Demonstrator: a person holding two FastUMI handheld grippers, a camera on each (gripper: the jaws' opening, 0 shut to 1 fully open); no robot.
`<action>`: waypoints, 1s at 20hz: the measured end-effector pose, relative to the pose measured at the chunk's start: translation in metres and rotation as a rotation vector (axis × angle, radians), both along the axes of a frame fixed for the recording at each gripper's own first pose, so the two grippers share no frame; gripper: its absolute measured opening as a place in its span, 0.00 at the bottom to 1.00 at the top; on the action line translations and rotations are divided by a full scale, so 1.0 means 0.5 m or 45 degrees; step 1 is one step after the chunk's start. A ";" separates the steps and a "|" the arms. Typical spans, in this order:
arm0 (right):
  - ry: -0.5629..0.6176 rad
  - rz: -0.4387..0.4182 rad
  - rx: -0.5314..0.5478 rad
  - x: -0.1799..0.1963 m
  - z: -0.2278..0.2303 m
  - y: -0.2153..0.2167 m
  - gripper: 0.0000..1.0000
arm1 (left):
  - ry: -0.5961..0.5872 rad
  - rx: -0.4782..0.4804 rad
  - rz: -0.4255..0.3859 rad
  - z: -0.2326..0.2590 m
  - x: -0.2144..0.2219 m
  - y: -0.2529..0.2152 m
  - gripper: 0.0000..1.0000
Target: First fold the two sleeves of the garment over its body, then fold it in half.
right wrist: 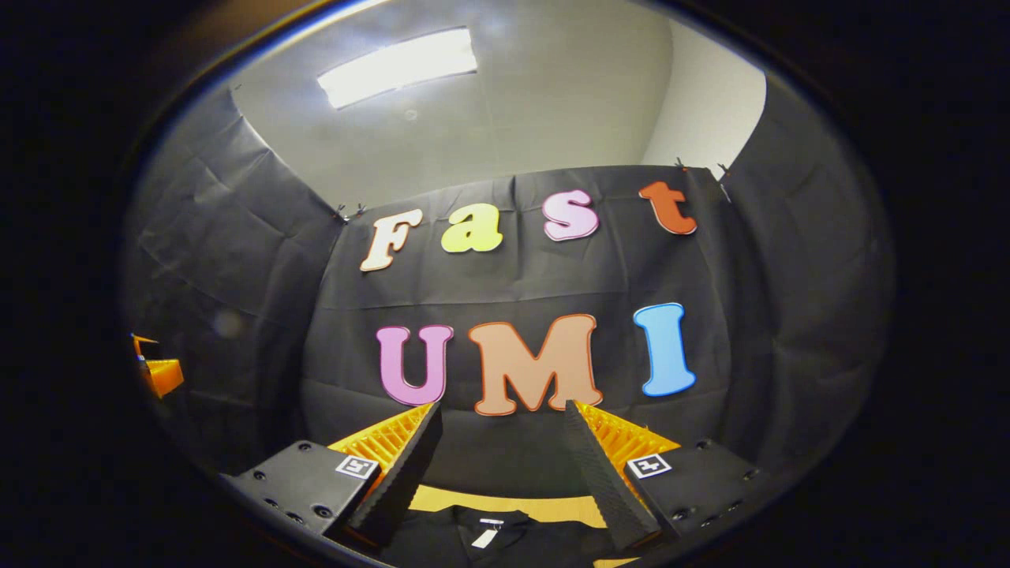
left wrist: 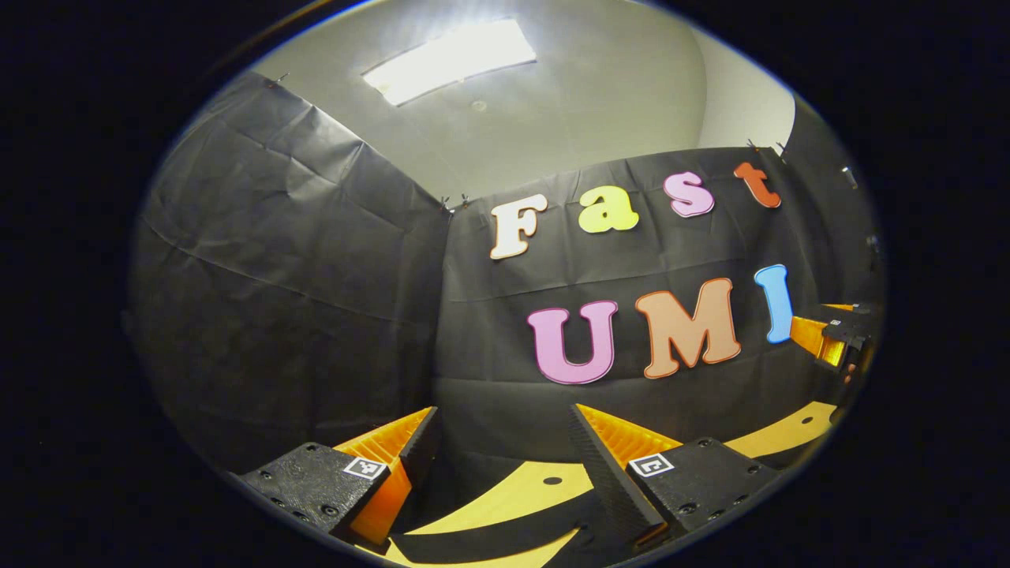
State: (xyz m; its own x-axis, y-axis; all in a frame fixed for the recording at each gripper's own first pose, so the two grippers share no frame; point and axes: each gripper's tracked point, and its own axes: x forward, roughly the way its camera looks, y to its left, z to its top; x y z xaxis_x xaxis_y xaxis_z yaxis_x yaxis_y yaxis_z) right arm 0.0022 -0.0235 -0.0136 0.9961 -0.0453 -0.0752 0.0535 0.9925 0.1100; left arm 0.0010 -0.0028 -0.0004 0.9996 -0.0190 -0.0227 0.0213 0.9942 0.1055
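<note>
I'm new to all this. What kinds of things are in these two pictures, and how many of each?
Grippers: 2, the left gripper and the right gripper, both open
Garments: 1, the black garment
Tables: 1, the yellow table
Ceiling lights: 1, the ceiling light
Total: 5

Both views are lit from above by a long ceiling light panel (left wrist: 450,59), which is blown out to plain white with a soft halo of glare spreading over the pale ceiling (left wrist: 600,95). The black cloth wall (left wrist: 300,260) is dimly lit, and its creases are picked out by faint sheen. Straight lines are strongly bowed by the fisheye lens, most of all toward the rim, where sharpness is lost and brightness falls away. The lowest parts are left in deep shadow.
</note>
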 end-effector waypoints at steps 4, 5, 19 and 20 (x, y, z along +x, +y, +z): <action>-0.027 -0.114 -0.100 -0.036 0.022 -0.059 0.98 | -0.073 -0.096 -0.100 0.016 0.024 -0.048 0.97; -0.036 -0.129 -0.130 -0.047 0.027 -0.064 0.98 | -0.109 -0.129 -0.111 0.028 0.028 -0.054 0.97; -0.212 -0.579 -0.227 -0.213 0.142 -0.245 0.99 | -0.153 -0.304 -0.262 -0.003 0.092 -0.106 0.95; -0.223 -0.601 -0.232 -0.218 0.148 -0.252 0.98 | -0.160 -0.306 -0.274 -0.001 0.098 -0.117 0.96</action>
